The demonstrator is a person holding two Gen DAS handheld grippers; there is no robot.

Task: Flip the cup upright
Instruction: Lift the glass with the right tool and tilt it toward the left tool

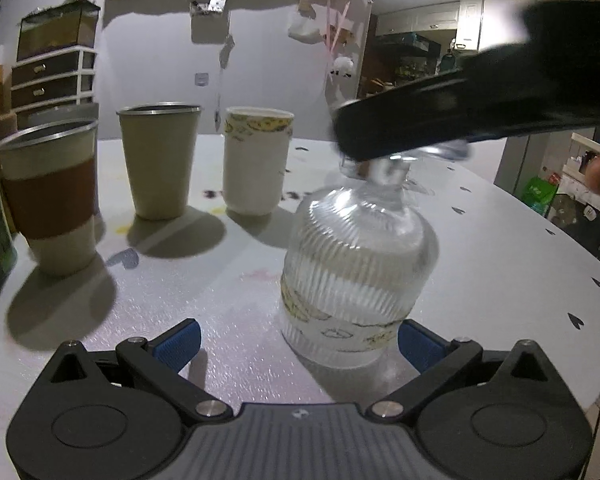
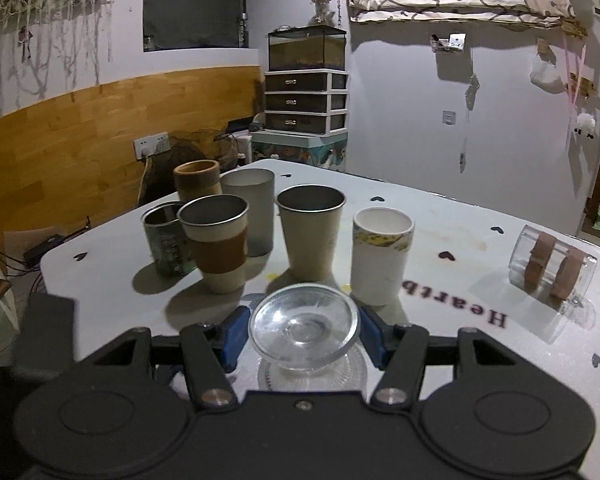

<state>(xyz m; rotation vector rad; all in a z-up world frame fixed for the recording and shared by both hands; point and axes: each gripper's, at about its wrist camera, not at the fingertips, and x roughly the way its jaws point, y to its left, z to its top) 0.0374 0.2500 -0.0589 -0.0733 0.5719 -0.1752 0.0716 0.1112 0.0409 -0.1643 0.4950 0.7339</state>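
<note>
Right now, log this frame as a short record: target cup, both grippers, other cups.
target: ribbed glass goblet, upside down, rim on the table
left gripper: open, low by the goblet's bowl
right gripper: above, fingers flank the goblet's foot; contact unclear
upright cups: grouped behind the goblet
clear cup: lying on its side, right of the group
task state: goblet not yet flipped

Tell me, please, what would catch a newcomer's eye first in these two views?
Most striking is the ribbed glass goblet standing upside down on the white table, its foot up between the right gripper fingers. Behind it stands a cluster of upright cups, nearest the white paper cup. A clear mug lies on its side at far right.
</note>
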